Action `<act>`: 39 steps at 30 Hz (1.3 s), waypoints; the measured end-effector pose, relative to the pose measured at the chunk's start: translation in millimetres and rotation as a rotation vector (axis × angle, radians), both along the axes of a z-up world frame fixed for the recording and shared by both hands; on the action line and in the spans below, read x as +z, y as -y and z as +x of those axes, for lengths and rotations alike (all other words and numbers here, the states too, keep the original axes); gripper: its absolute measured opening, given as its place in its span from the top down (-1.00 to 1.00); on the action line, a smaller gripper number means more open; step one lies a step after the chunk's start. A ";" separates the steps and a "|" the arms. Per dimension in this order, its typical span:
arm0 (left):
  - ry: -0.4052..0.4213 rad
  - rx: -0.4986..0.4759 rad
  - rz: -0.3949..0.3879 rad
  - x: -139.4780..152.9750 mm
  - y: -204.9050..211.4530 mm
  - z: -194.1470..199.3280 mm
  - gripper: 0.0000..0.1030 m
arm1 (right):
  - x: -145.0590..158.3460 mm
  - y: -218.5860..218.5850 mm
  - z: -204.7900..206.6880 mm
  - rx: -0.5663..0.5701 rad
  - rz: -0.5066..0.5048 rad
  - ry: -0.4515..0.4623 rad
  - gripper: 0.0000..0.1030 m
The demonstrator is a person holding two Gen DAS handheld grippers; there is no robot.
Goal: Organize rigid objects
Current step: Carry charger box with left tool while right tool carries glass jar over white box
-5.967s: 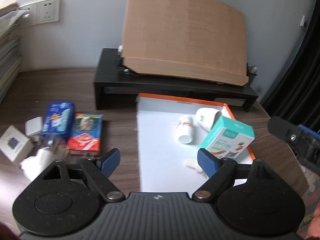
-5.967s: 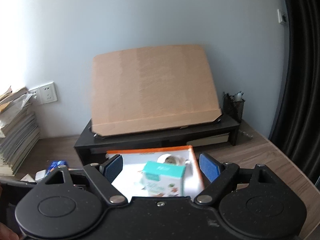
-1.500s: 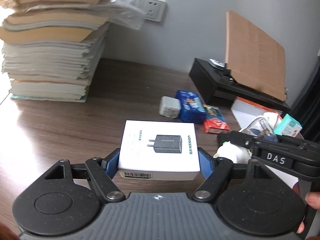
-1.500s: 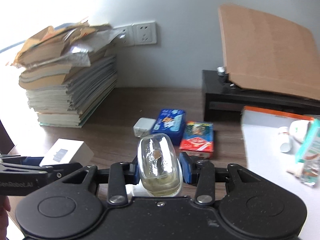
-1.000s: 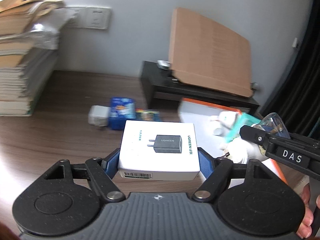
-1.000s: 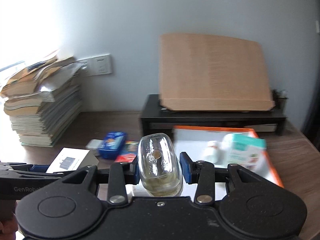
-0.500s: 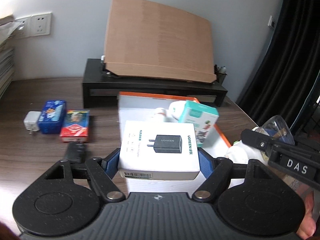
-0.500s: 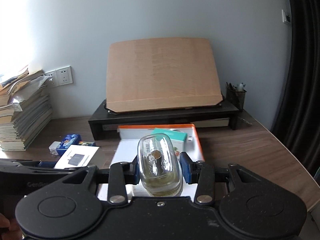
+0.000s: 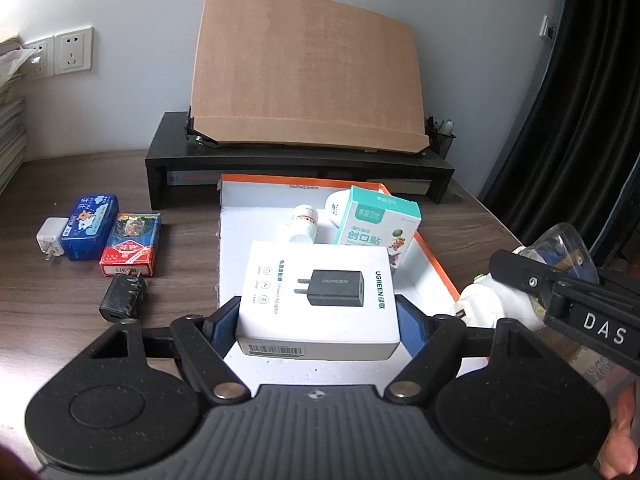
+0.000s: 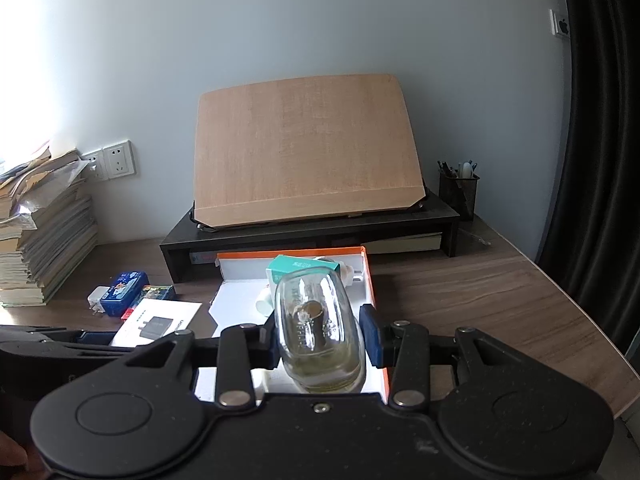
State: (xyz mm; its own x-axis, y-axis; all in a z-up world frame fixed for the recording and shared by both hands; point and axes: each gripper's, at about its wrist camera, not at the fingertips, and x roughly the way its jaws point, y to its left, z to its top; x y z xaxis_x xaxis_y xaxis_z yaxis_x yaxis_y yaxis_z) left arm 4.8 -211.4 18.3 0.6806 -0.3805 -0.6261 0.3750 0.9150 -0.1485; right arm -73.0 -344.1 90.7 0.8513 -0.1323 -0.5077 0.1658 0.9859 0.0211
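Observation:
My left gripper is shut on a white charger box printed with a black adapter and holds it over the near part of the white tray with orange rim. My right gripper is shut on a clear glass bottle with yellowish liquid, above the tray's near right side. In the tray lie a teal and white box, a small white bottle and a white jar. The right gripper also shows at the right of the left wrist view.
On the wooden desk left of the tray lie a black adapter, a red card box, a blue box and a white plug. A black stand with a cardboard sheet is behind. A book stack is far left.
Both grippers swung right from the book-stack side with the charger box and the bottle in them, and now hang over the tray. Six seconds ago both were open and empty.

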 end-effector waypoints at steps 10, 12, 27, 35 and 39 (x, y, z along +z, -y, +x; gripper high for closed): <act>0.012 0.038 0.023 1.1 2.7 0.5 -0.53 | -1.2 2.8 8.2 0.029 -0.004 -0.005 0.07; 0.009 0.046 0.024 1.2 1.7 1.4 -0.53 | -1.8 2.9 8.9 0.029 -0.006 -0.008 0.07; -0.017 0.055 0.015 -2.3 0.3 2.4 -0.53 | -3.2 2.6 13.2 0.031 -0.001 -0.030 0.07; -0.026 0.071 0.007 -4.3 -7.5 3.0 -0.53 | -5.2 -3.0 17.2 0.043 -0.006 -0.042 0.07; -0.028 0.085 0.002 -4.1 -12.4 3.0 -0.53 | -4.9 -4.5 19.1 0.050 -0.006 -0.041 0.07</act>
